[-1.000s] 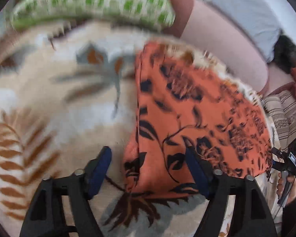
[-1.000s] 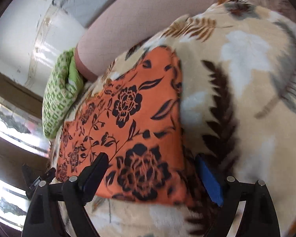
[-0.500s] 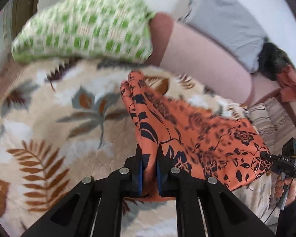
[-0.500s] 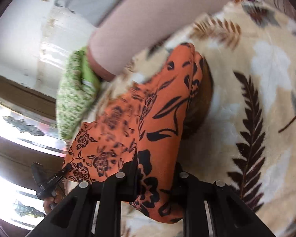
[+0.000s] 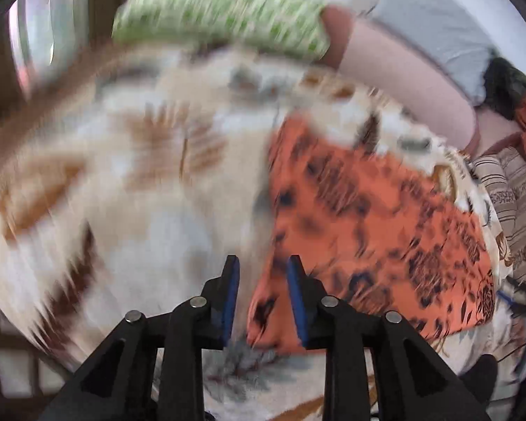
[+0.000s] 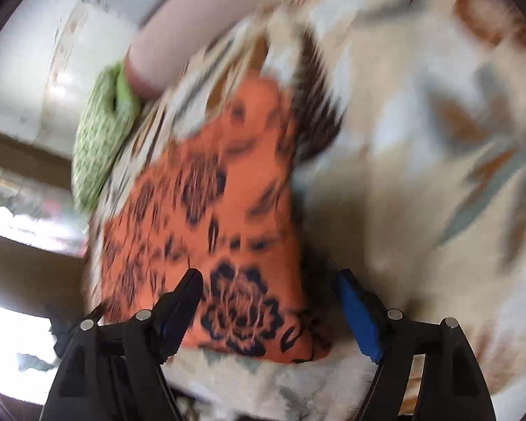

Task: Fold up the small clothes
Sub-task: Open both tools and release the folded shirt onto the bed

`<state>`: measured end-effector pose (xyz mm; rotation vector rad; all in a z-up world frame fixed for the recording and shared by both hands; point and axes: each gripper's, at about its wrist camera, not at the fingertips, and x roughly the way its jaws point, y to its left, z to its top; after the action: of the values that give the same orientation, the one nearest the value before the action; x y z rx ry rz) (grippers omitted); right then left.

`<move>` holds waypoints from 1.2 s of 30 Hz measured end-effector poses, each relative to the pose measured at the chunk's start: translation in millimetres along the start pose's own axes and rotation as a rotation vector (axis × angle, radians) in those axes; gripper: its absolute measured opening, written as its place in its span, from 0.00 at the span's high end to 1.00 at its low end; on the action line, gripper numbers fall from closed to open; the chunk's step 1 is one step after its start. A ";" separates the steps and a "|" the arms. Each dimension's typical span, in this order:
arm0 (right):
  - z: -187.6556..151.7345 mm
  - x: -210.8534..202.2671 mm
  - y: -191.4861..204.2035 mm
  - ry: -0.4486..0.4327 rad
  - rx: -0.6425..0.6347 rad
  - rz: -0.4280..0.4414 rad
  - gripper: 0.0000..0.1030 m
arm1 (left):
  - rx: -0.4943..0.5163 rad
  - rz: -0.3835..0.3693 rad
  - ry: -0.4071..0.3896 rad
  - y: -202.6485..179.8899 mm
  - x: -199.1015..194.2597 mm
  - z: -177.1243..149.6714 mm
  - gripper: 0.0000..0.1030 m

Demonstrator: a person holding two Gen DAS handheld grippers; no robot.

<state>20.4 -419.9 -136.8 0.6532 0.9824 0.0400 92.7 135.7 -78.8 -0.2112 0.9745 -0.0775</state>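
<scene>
Fingers of the left gripper (image 5: 259, 293) stand a little apart with nothing between them; the blue pads are bare, and the near corner of the orange floral garment (image 5: 368, 231) lies just off the right pad, toward the right of that view, apparently lying free. Fingers of the right gripper (image 6: 270, 312) are spread wide and likewise hold nothing; they straddle the near edge of the same garment (image 6: 207, 217), its large black rose sitting between them. The garment lies flat on a cream leaf-patterned blanket (image 5: 129, 182) covering what looks like a bed or sofa, with a green checked pillow (image 5: 221, 10) and a pink bolster (image 5: 403, 77) beyond it. Both views are heavily blurred, so fine creases and layer count cannot be read. The decisive relation: seen from the right gripper, the cloth's long axis runs away from the fingers toward the pillow, with its near short edge directly under them; from the left gripper it stretches off to the right. The right gripper is judged the better placed, being centred over the edge, while the left would need to shift rightward to reach its corner. A further fold appears to remain, though that is inference only.
</scene>
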 end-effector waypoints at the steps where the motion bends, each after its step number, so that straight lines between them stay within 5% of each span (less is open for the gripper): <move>1: 6.7 -8.1 9.6 -0.033 -0.026 0.008 0.22 | 0.049 -0.017 -0.048 -12.6 -11.6 6.5 0.59; 4: 26.1 -15.1 41.0 -0.060 -0.053 0.173 0.21 | 0.125 -0.093 -0.110 -42.6 -20.6 14.3 0.39; 8: 31.6 24.4 53.1 0.038 -0.050 0.302 0.21 | 0.157 -0.137 -0.078 -69.0 5.5 0.8 0.39; 10: 36.6 59.0 37.4 0.071 -0.031 0.189 0.21 | 0.163 -0.066 -0.039 -74.1 36.0 -9.4 0.37; 11: 39.0 73.8 18.1 0.067 0.032 0.035 0.21 | 0.166 0.028 0.055 -71.6 62.5 -15.3 0.38; 12: 39.6 73.1 10.7 0.047 0.090 0.062 0.27 | 0.163 0.061 0.096 -68.4 70.4 -19.1 0.42; 14: 43.2 59.2 18.5 -0.001 0.097 0.091 0.26 | 0.153 0.046 0.026 -66.1 55.3 -17.5 0.42; 19: 62.3 59.0 71.6 0.016 -0.100 0.173 0.26 | 0.161 0.020 -0.048 -70.7 41.2 4.1 0.32; 23: 91.2 123.7 37.2 0.086 -0.014 0.109 0.25 | 0.120 0.093 0.059 -53.0 87.8 5.6 0.29; 31: 97.4 104.5 64.5 0.053 -0.043 0.211 0.24 | 0.110 0.112 0.046 -56.0 79.8 6.7 0.29; 33: 92.5 130.0 54.5 0.109 -0.034 0.070 0.18 | 0.120 0.108 0.056 -53.5 85.9 3.7 0.28; 36: 98.4 124.0 49.8 0.086 0.051 0.094 0.19 | 0.114 0.095 0.063 -54.2 71.0 5.9 0.29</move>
<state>180.6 -388.9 -166.9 0.7494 1.0372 0.1271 138.9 72.2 -121.8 -0.0577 1.0381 -0.0527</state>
